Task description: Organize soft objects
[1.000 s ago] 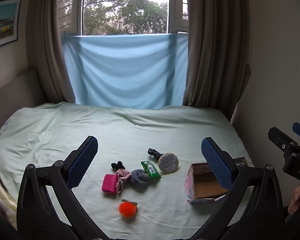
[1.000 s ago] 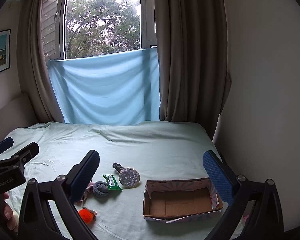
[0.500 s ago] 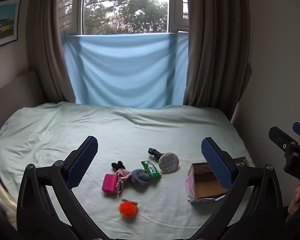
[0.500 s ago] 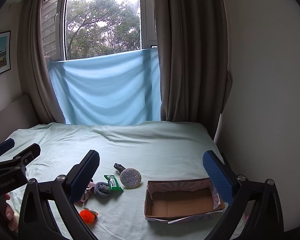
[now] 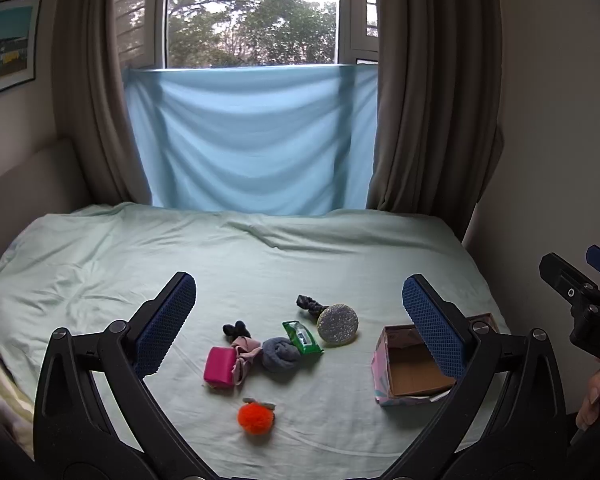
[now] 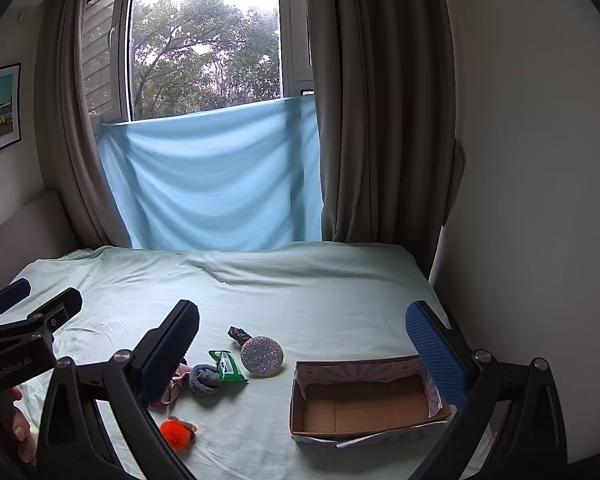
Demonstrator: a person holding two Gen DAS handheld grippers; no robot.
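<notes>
Lying on the pale green bed [image 5: 140, 256] is a loose cluster of small soft things, with an open cardboard box [image 5: 414, 364] as the landmark off to their right. The box sits near the bed's right edge, its brown inside bare and its outer walls printed in pink and pale blue; from the right wrist view it shows as a shallow tray [image 6: 364, 404].

Left of the box, and apart from it, rests a round glittery silver pad [image 5: 337, 324], with a dark scrunchie [image 5: 309, 305] touching its far-left side. Just left of the pad lies a green packet [image 5: 302, 336], tilted, its lower end against a rolled grey sock [image 5: 280, 354]. Further left of the box a pink fabric piece [image 5: 244, 354] touches a magenta pouch [image 5: 219, 366], and a small black bow [image 5: 236, 330] sits just behind them. An orange pom-pom [image 5: 255, 419] lies alone, nearer the camera than the rest.

Both grippers hang above the bed, clear of everything. The left gripper [image 5: 300, 320] is released, its blue-padded fingers [image 5: 168, 320] spread wide and gripping nothing. The right gripper [image 6: 304, 356] is likewise released, its fingers [image 6: 436, 356] wide apart, the right one over the box's right end.
</notes>
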